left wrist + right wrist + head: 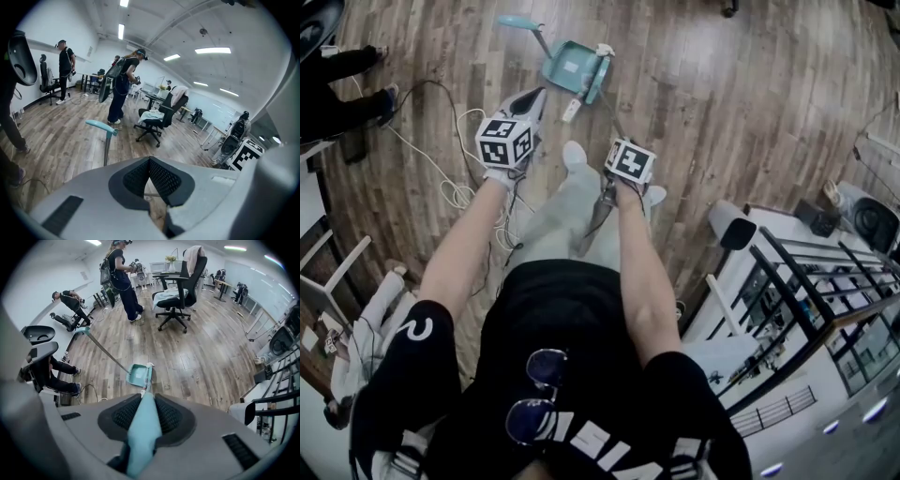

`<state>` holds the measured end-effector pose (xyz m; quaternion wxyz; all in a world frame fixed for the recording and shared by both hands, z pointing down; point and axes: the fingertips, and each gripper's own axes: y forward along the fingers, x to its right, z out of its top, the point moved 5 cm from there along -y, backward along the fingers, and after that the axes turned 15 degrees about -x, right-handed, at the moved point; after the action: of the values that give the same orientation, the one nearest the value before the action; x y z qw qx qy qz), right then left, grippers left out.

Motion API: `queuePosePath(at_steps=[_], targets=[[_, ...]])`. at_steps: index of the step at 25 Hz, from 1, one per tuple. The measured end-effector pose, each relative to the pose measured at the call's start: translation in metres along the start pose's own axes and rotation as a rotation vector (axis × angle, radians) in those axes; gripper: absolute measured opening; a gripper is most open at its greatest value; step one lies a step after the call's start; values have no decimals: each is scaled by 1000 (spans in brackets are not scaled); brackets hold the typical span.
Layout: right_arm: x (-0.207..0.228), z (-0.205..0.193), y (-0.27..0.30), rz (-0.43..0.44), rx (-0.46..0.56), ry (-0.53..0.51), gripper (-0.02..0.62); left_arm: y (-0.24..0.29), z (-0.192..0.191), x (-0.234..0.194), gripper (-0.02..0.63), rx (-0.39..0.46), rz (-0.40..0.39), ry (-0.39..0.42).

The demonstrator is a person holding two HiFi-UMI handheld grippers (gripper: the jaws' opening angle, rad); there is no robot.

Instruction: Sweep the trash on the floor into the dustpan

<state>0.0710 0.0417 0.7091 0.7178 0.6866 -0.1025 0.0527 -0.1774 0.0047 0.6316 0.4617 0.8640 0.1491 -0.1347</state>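
Right gripper (143, 404): jaws clamped on the teal shaft of the broom (140, 437), which filled the gap between the pads. Left gripper (150, 161): jaws closed tip to tip, nothing between them.

Dustpan (573, 66) sat on the floor (722, 103) ahead of the person's feet, well out from both grippers. Its long handle (101, 125) rose tilted, up and to the left in the head view. In the left gripper view the handle's grip stood ahead and left of the jaws, apart from them.

The broom's long axis ran from the right jaws straight forward and down to the pan. The broom head (601, 73) lay along the pan's right edge, touching or just beside it; contact could not be confirmed.

One small white piece (571, 111), probably trash, lay on the floor on the near side of the pan, between pan and feet and just left of the shaft. No other trash could be made out.

Judgement: the sweep was not finished, since the white piece lay outside the pan. The mouth seemed to face right, towards the broom head, away from the handle. The piece sat nearer the person than the head did, so the head would need to come back behind it. The left gripper was nearer the pan handle, should the pan need steadying.
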Motion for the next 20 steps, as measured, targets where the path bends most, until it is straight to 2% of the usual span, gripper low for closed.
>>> queuePosePath(at_steps=[4, 10, 16, 20], targets=[[11, 0, -14, 10, 12, 18, 84, 2, 3, 9, -2, -7, -4, 14], [54, 8, -39, -9, 22, 45, 83, 17, 24, 34, -2, -19, -7, 40], [94, 76, -52, -28, 60, 52, 83, 60, 73, 53, -2, -34, 1, 61], [89, 139, -56, 14, 66, 31, 83, 84, 114, 51, -2, -34, 13, 44]])
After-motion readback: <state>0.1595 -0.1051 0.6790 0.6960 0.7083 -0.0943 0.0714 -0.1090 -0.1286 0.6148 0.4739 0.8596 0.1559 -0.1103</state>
